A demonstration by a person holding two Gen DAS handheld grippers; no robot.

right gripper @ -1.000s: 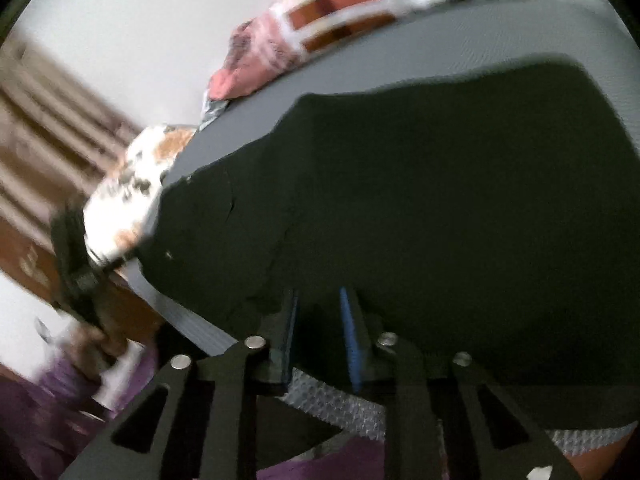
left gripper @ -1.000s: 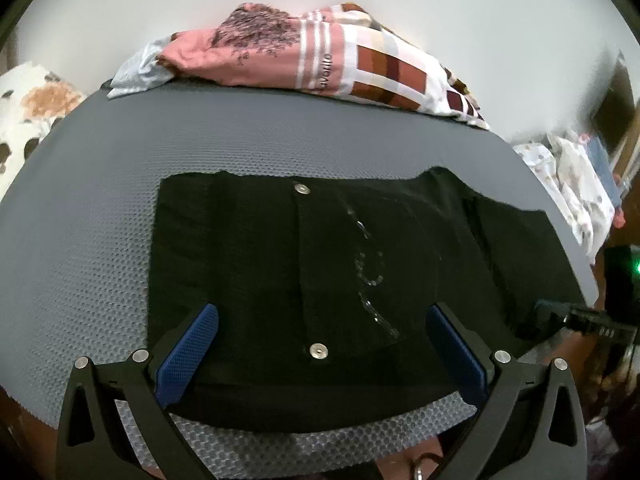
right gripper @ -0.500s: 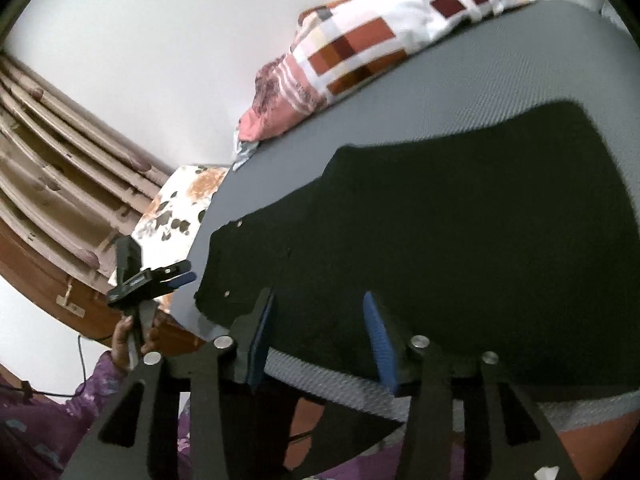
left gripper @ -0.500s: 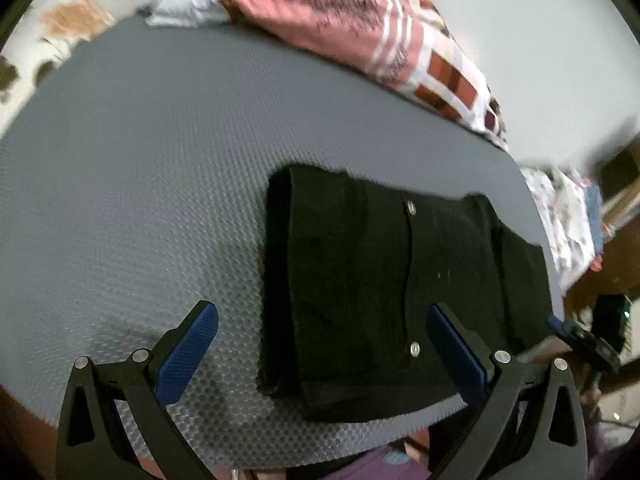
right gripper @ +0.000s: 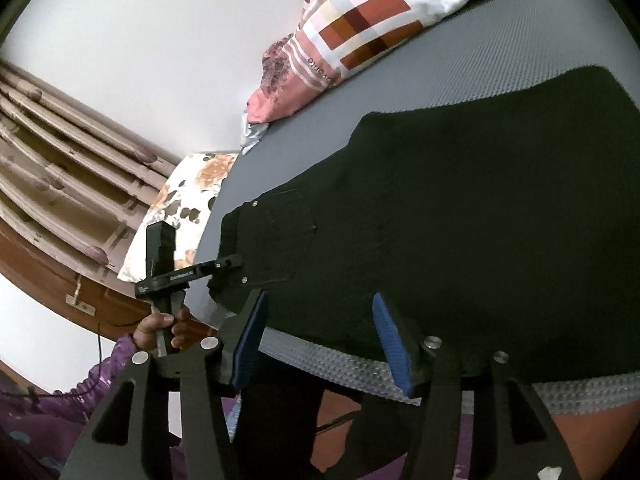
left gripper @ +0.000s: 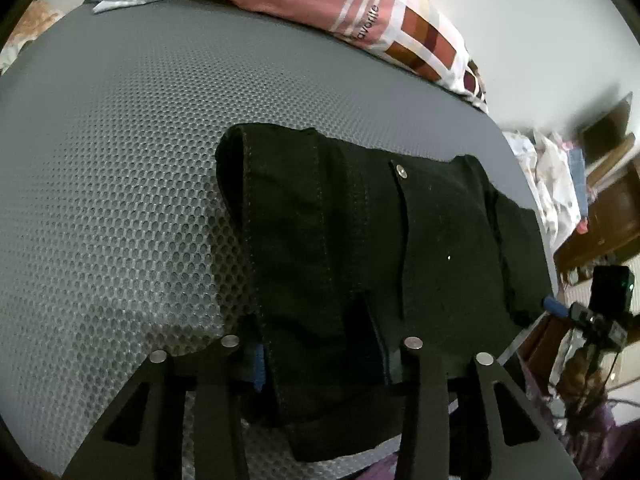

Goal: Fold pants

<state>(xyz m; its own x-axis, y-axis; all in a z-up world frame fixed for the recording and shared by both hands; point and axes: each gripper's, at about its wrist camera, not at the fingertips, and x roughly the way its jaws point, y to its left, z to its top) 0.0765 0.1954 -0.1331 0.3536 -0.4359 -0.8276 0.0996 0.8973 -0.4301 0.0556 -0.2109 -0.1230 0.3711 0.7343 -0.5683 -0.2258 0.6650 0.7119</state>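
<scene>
Black pants (left gripper: 360, 240) lie flat on a grey mesh mat (left gripper: 120, 160), waistband end to the left with two metal studs. My left gripper (left gripper: 320, 360) is closed on the near waistband corner of the pants, cloth bunched between its fingers; it also shows in the right wrist view (right gripper: 224, 268) at the pants' left end. My right gripper (right gripper: 320, 344) is open and empty, hovering at the near edge of the pants (right gripper: 460, 240), its blue pads (right gripper: 250, 344) apart over the mat's front edge.
A pink and checkered cloth pile (left gripper: 340, 8) lies at the mat's far edge. A floral pillow (right gripper: 180, 204) and a wooden bed frame (right gripper: 60, 184) are to the left. Clothes and wooden furniture (left gripper: 600, 208) stand at the right.
My left gripper moved in to the pants' waistband corner and closed on it. My right gripper opened wider and stayed at the near edge.
</scene>
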